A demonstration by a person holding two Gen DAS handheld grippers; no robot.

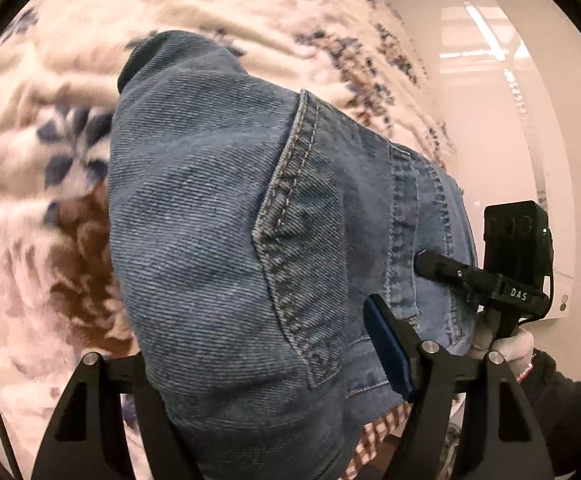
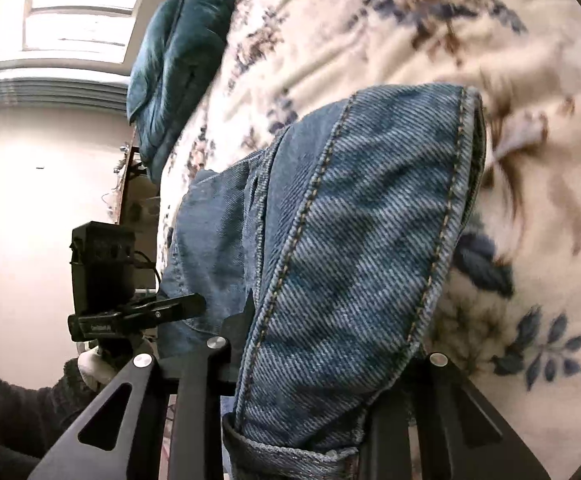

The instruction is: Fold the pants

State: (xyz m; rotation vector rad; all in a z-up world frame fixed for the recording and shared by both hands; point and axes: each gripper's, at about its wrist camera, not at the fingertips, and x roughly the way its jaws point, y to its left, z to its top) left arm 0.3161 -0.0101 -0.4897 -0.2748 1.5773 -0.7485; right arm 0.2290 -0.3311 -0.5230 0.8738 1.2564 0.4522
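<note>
Blue denim pants hang bunched and lifted above the floral blanket. In the left wrist view my left gripper is shut on a thick fold of them. Its blue-padded right finger presses the denim, and the left finger is hidden under the cloth. My right gripper bites the seamed edge at the right. In the right wrist view the pants fill the jaws of my right gripper, which is shut on a stitched fold. My left gripper touches the denim at the left.
A floral fleece blanket covers the bed under the pants. A teal pillow lies at the bed's far end by a window. Dark furniture stands beside the bed. White-gloved hands and dark sleeves hold the grippers. Pale wall lies beyond.
</note>
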